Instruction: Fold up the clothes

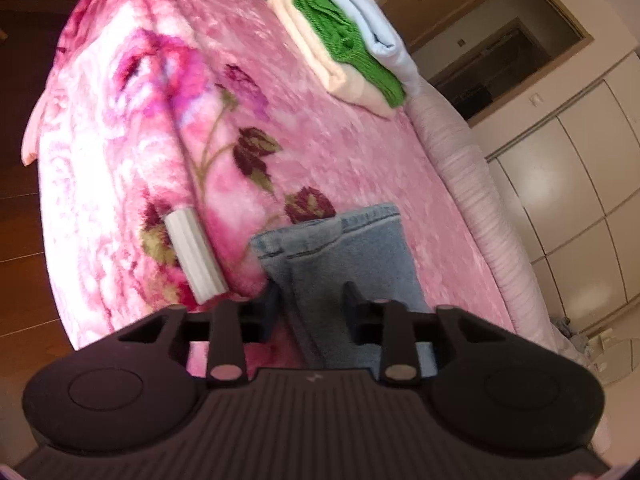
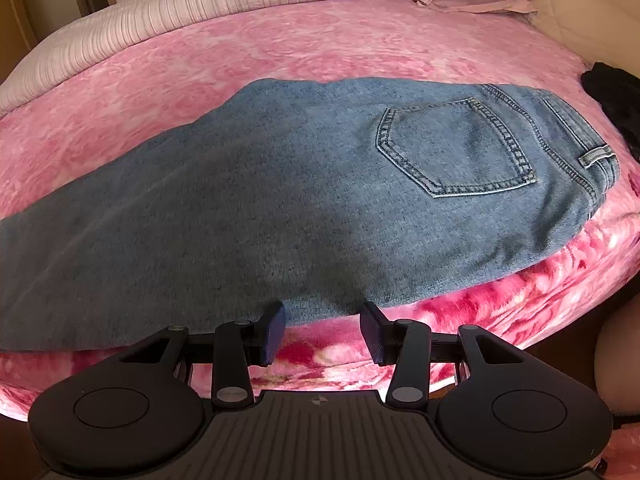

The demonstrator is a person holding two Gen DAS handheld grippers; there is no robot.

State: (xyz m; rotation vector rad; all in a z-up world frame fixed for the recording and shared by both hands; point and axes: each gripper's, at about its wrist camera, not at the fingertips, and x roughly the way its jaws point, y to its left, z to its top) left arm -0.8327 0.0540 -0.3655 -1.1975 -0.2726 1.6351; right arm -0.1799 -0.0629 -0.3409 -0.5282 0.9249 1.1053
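Jeans [image 2: 280,200] lie flat across the pink bed [image 2: 320,48], ready to fold. Your left gripper [image 1: 312,300] pinches the leg cuff, while your right gripper [image 2: 322,332] waits open at the near edge.

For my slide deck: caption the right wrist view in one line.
Open right gripper poised at the near edge of blue jeans lying flat, back pocket up, on a pink floral blanket.

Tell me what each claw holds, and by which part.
Right claw: open, holding nothing, at the near edge of the jeans. Left claw: a leg lies between its fingers near the hem; grip cannot be told.
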